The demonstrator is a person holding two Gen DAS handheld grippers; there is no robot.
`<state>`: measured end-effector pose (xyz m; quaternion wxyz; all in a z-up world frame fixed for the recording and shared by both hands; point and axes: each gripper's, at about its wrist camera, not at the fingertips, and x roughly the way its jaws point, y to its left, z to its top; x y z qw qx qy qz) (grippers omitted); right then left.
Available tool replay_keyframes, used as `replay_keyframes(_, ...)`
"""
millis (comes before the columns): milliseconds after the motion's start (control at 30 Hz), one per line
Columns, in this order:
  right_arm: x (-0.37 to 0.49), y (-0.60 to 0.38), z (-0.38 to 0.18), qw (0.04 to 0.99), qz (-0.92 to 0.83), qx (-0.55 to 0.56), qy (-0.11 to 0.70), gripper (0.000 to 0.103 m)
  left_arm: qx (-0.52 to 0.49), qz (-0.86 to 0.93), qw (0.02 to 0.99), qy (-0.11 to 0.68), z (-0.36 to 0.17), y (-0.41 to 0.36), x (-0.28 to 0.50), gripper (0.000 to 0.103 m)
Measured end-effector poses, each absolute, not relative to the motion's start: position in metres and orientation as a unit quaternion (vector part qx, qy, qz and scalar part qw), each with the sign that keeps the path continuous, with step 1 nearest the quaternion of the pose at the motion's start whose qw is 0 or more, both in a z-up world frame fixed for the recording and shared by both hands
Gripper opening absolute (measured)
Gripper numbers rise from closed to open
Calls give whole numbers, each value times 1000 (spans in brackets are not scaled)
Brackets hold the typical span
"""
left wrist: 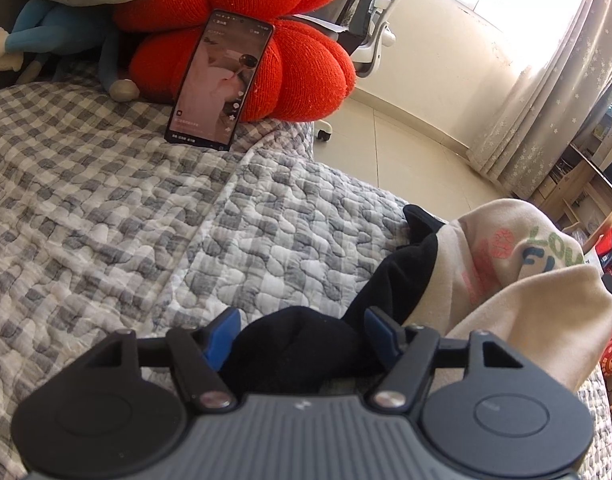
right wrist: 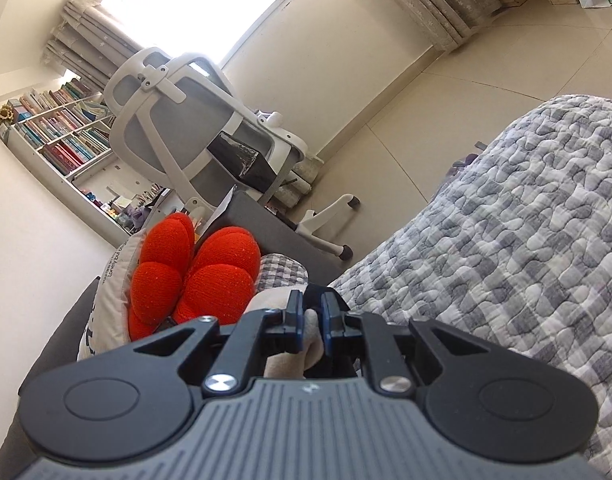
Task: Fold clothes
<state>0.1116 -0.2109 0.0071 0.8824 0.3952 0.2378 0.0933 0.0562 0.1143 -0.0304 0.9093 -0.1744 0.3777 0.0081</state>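
Cream-and-black garment [left wrist: 518, 264] lies bunched on the quilt [left wrist: 146, 208]; right gripper [right wrist: 311, 312] pinches its cream cloth, left gripper [left wrist: 302, 328] straddles its black fold, half-wide.

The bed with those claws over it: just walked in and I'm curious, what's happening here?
A person is folding clothes on the grey checked quilted bed with two handheld claws. The right claw is shut on a fold of the cream printed sweatshirt. The left claw has black fabric between its blue pads, though a grip isn't clear. A phone leans against the red knitted cushion.
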Motion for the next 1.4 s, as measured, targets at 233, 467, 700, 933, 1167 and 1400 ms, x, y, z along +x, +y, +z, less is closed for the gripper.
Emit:
replay_keyframes(233,113,-215,-2,873,82,406,259,15,-158,24,908,388,-33,113,57,23)
replay_keyframes(467,112,-217,-2,873,76,403,263,15,-145,66,922,354,-23,116,51,17)
replay_keyframes(700,113,-218,-4,872,70,403,269,15,-139,97,932,321,-14,122,47,17)
replay_keyframes(933,112,-217,-3,879,61,389,269,15,-142,144,940,276,-1,131,45,16)
replay_keyframes(1167,112,-217,-3,884,50,384,263,14,-133,212,940,231,9,146,38,15)
replay_keyframes(1400,101,-230,21,913,41,351,205,3,-150,223,933,240,13,168,30,16)
